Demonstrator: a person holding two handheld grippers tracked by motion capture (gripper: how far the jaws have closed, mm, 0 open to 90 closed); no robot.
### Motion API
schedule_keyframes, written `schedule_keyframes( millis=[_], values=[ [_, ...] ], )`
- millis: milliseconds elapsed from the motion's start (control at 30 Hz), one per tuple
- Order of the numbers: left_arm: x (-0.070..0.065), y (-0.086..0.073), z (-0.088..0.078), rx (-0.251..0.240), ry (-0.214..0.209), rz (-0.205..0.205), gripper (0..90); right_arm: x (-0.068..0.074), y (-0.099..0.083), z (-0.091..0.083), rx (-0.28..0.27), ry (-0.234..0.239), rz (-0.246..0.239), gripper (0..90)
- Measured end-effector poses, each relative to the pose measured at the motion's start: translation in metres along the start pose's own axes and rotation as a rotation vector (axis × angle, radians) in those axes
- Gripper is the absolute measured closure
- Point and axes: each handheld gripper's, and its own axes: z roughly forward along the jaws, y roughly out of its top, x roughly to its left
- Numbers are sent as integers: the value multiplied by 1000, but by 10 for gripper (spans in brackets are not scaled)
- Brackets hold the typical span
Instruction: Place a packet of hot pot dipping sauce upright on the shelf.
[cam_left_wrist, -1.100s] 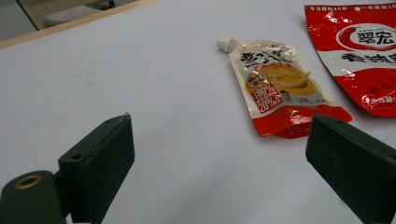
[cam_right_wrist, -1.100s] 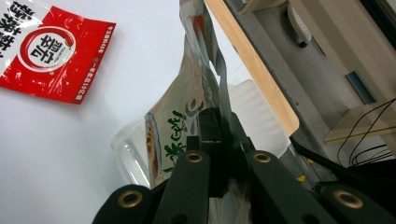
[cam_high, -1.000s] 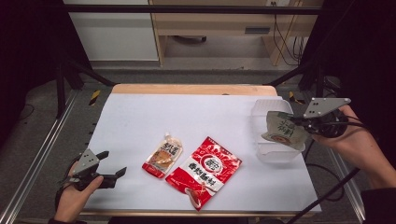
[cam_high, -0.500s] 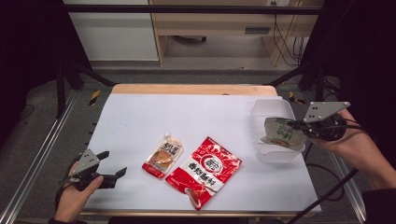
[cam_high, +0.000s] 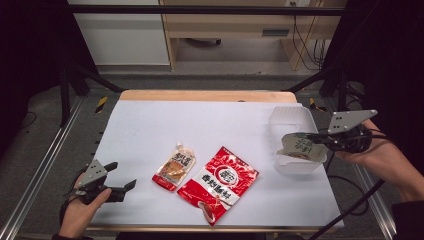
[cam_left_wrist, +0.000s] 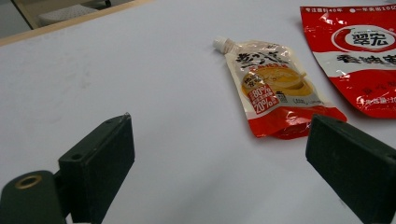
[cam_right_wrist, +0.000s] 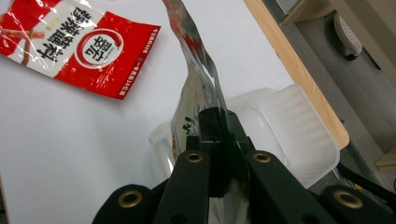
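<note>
The right gripper (cam_high: 314, 136) is clamped on the edge of a pale snack packet (cam_high: 298, 146), holding it over the clear plastic tub (cam_high: 287, 116) near the counter's (cam_high: 150, 125) right edge, with the packet's lower end inside the tub. The left gripper (cam_high: 120, 177) rests at the counter's near left corner, jaws spread wide and holding nothing. A spouted sauce pouch (cam_high: 174, 167) and a red bag (cam_high: 219, 180) lie side by side mid-counter
</note>
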Motion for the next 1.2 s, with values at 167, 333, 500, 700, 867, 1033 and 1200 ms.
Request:
schedule_keyframes(
  millis=[167, 333, 500, 700, 867, 1033, 1200],
  values=[
    [1, 0, 0, -4, -3, -7, 78, 3, 0, -3, 6, 32, -18, 900],
    [0, 0, 0, -3, -3, -3, 78, 0, -4, 1, 32, 42, -3, 900],
    [0, 0, 0, -3, -4, -7, 78, -1, -17, 17, 37, 38, 38, 896],
    [-1, 0, 1, 1, -8, -2, 78, -1, -32, 37, 41, 38, 94, 880],
    [-1, 0, 1, 3, -9, 0, 78, -5, -39, 43, 44, 19, 140, 864],
    [-1, 0, 0, 1, -8, -3, 78, -6, -44, 43, 63, 2, 175, 797],
    [-1, 0, 1, 5, -7, -1, 78, -3, -45, 41, 69, -32, 229, 571]
  ],
)
